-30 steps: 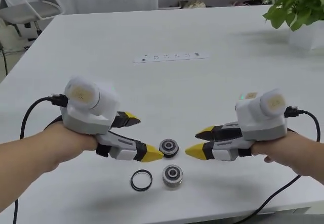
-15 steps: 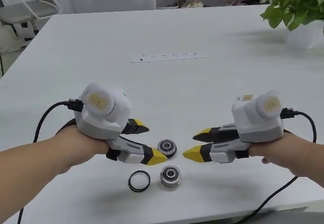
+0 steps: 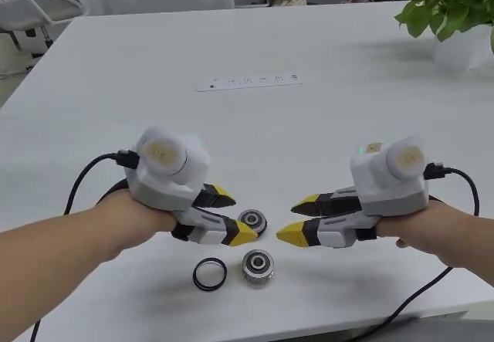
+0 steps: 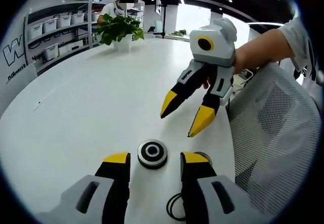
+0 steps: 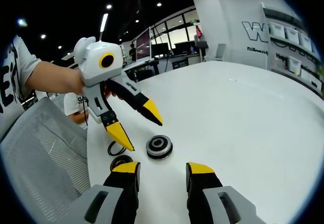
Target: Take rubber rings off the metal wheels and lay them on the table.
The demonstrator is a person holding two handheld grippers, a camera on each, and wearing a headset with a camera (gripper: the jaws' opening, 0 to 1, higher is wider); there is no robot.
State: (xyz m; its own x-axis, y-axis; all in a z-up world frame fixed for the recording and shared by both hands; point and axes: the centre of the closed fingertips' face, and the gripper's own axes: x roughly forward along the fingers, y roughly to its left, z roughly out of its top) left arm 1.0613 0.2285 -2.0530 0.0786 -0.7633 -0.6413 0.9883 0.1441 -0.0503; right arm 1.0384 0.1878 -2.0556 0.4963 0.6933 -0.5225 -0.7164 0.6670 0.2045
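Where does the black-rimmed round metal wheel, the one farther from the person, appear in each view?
Head view: the black-rimmed round metal wheel lies low centre, between left tongs and right tongs.
Left gripper view: the wheel sits low centre, at the left tongs' tips.
Right gripper view: the wheel sits centre, ahead of the right tongs.
Shared landmark: bare silver metal wheel beside it.

On the table [image 3: 324,118] a ring [image 3: 209,273] lies left of the near wheel [image 3: 258,265], the far wheel [image 3: 252,221] just behind.
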